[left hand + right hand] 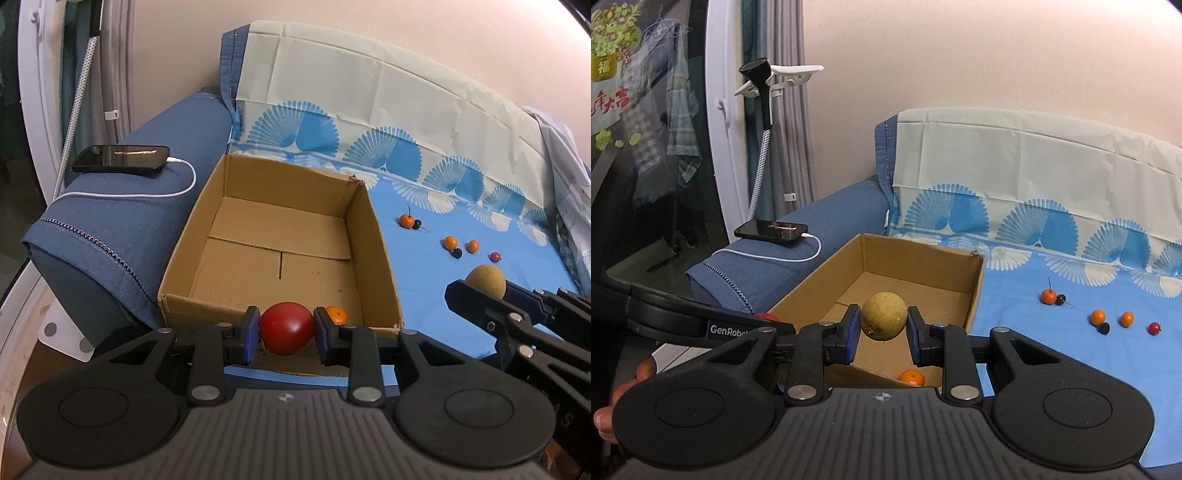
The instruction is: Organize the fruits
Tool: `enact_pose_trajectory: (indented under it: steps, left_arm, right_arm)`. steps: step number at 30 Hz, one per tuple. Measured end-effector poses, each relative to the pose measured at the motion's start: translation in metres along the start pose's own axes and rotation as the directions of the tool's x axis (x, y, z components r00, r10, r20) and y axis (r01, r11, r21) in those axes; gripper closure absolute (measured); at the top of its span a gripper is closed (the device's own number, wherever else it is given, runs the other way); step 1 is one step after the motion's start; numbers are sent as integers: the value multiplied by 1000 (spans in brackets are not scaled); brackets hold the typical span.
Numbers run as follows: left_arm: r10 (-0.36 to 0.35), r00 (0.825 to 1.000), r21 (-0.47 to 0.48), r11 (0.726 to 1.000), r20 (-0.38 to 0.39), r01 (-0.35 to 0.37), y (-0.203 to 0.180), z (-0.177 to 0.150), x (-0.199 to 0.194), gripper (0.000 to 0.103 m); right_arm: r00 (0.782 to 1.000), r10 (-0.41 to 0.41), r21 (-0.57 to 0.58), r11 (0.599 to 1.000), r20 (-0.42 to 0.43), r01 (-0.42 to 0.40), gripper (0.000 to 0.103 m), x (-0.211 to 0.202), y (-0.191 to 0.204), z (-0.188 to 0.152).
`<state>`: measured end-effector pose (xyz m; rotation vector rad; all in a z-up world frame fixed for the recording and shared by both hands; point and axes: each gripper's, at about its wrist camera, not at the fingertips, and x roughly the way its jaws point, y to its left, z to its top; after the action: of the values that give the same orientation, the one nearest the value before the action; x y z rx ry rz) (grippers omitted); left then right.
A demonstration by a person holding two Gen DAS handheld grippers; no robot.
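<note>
Blue fan-print cloth (1052,369) covers the sofa (827,218), bearing a cardboard box (975,291).

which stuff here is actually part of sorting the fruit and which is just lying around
Part of the job:
- red fruit in the left gripper
- tan round fruit in the right gripper
- cardboard box
- mandarin already in the box
- small loose fruits on the blue cloth

Just lying about:
- phone on the sofa arm
- its white charging cable
- phone holder
</note>
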<state>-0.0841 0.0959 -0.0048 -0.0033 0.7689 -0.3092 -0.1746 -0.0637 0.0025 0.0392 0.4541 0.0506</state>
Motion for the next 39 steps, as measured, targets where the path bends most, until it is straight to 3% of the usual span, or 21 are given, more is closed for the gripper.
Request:
enact_pose_trajectory:
  steps: [24, 39]
  left_arm:
    - [15, 999, -30, 999, -45, -16, 5, 5, 22, 68]
    - [128, 988, -17, 991, -81, -130, 26, 56, 74, 68]
  right_arm:
    - [998, -2, 12, 1000, -63, 3, 76, 26, -1, 2]
    - [993, -9, 12, 1000, -116, 11, 76, 77, -10, 8]
